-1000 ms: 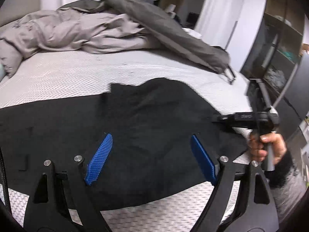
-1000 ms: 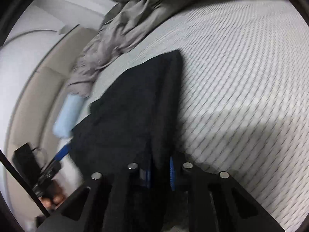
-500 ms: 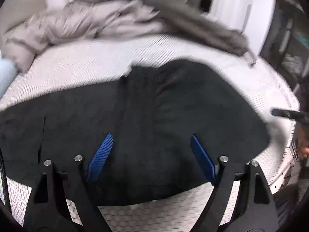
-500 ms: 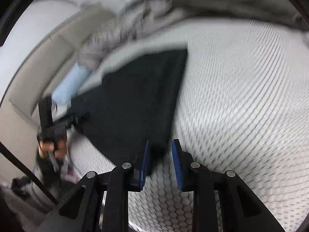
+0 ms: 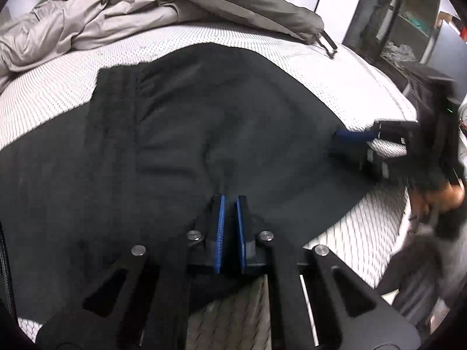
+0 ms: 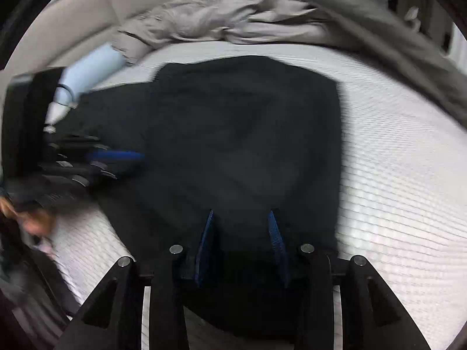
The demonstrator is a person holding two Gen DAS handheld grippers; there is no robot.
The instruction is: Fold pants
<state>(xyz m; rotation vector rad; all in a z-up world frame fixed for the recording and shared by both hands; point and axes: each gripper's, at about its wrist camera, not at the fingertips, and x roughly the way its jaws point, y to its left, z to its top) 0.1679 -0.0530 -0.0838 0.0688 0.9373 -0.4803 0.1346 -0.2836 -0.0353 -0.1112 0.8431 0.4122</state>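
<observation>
Left wrist view: the black soft-fabric pants point(image 5: 186, 134) lie spread across the white mesh-patterned mattress point(image 5: 292, 46), crumpled grey bedding point(image 5: 116, 11) at the far side; the left tool point(image 5: 229, 213) has just been closing and now pinches a raised fold of the cloth at its near edge; the right tool point(image 5: 354, 143) shows blurred at the right edge

Right wrist view: its blue pads point(image 6: 274, 239) have just been opening and stand apart over the near hem, cloth between them but not pressed; the fabric looks light, limp, likely best gripped at edges or corners
</observation>
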